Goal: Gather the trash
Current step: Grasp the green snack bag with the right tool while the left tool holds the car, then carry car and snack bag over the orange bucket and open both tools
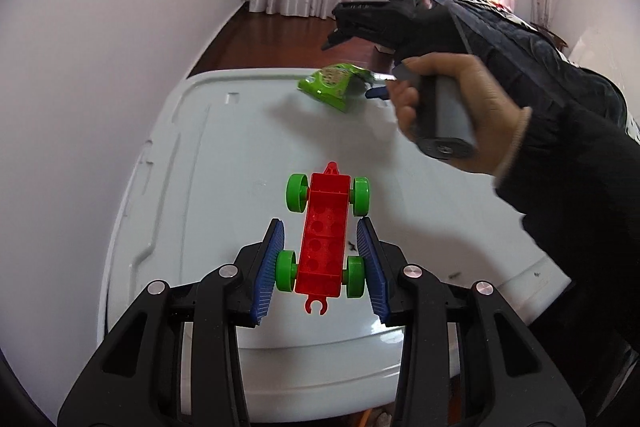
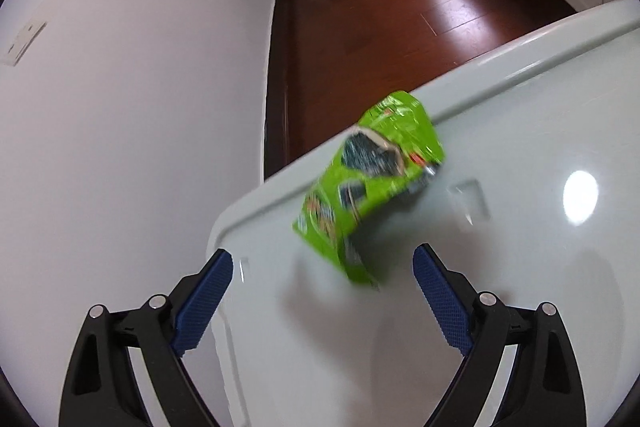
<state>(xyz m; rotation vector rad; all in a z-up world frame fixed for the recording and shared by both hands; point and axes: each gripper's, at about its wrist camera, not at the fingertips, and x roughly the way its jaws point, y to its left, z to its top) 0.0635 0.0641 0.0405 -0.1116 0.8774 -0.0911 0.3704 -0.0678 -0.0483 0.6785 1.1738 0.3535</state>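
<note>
White bench (image 1: 224,155) stands against a white wall, over dark wood flooring. Left gripper (image 1: 320,239) jaws are clenched on the rear wheels of a red toy car (image 1: 325,231) with green wheels. Right gripper (image 2: 323,269) jaws are spread wide and opening, nothing pressed between them. Green snack wrapper (image 2: 372,183) lies crumpled near the bench's far edge, just ahead of the right gripper.

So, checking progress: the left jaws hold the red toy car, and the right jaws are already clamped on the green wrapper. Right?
Not quite. The right gripper stands wide open, the green wrapper lying free ahead of it, as the right wrist view shows. The left gripper does hold the red toy car.
</note>
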